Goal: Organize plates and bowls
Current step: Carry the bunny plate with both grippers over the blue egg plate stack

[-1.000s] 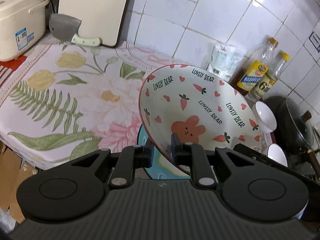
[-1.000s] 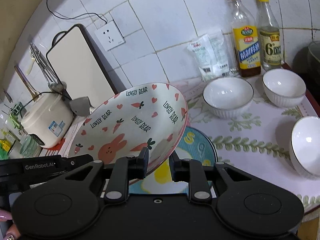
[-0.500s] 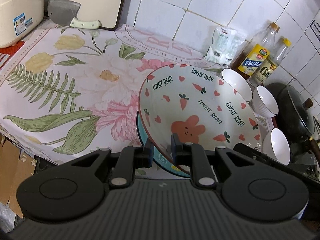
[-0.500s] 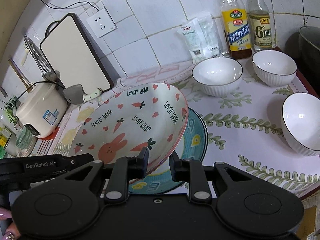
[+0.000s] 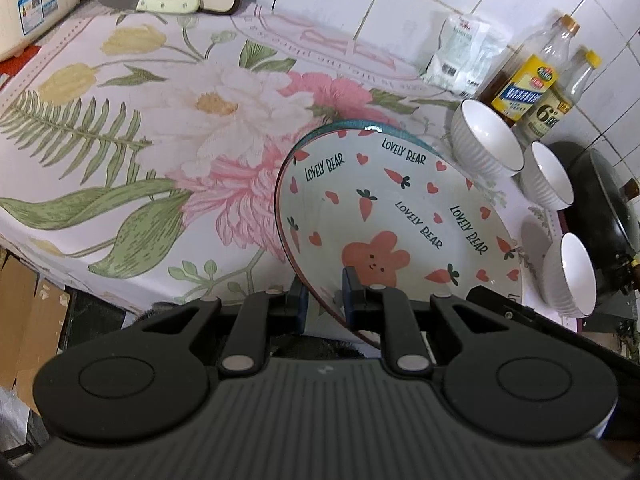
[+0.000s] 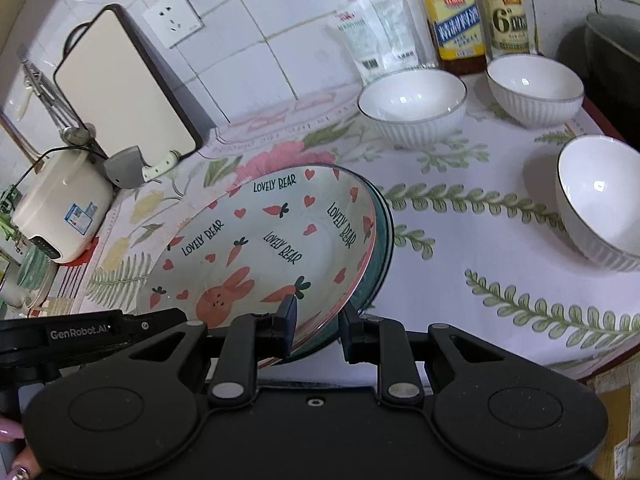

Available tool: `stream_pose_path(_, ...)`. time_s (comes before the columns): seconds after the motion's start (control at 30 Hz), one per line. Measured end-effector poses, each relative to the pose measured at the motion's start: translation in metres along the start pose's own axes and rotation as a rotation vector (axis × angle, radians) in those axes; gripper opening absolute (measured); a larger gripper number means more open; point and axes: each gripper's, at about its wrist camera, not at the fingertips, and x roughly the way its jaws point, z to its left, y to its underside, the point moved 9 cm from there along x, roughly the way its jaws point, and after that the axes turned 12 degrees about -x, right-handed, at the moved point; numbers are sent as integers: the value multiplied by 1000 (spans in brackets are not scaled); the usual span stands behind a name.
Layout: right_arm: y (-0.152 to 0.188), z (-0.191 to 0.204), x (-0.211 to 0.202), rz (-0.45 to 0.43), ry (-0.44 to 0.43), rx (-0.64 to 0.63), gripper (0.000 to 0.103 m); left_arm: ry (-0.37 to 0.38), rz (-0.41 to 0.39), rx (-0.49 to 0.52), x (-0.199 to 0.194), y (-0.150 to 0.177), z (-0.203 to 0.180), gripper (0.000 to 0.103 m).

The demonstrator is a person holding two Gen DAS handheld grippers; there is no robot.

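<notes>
- Left gripper reaching forward and slightly down, black fingers close together, pinching the near rim of the plate between the blue pads.
- One left finger inside the rim, the other outside it.
- Right gripper level with the left one, gripping the same plate at its near edge, one finger over the inner face, the other below the rim.
- Right fingers a little wider apart than the left pair, rim sitting in the gap.
- Part of a hand with pink painted nails at the lower left corner of the right wrist view, wrapped on a black handle.
</notes>
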Motion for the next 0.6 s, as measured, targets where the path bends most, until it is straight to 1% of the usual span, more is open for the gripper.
stream_pose_path(0.2, 3, -2, 6, 29, 18, 13, 27, -7, 23, -8, 9, 1, 2, 15)
stream_pose_path(0.33, 3, -1, 6, 43, 39, -4, 27, -10, 28, -8, 11, 0, 1, 15)
stream_pose_path(0.4, 3, 1, 8, 65, 62, -26, 27, -14, 34, -8, 12, 0, 1, 15)
stream_pose_path(0.6, 2, 6, 8, 69, 124, -91, 29, -5, 68, -37, 16, 1, 3, 16)
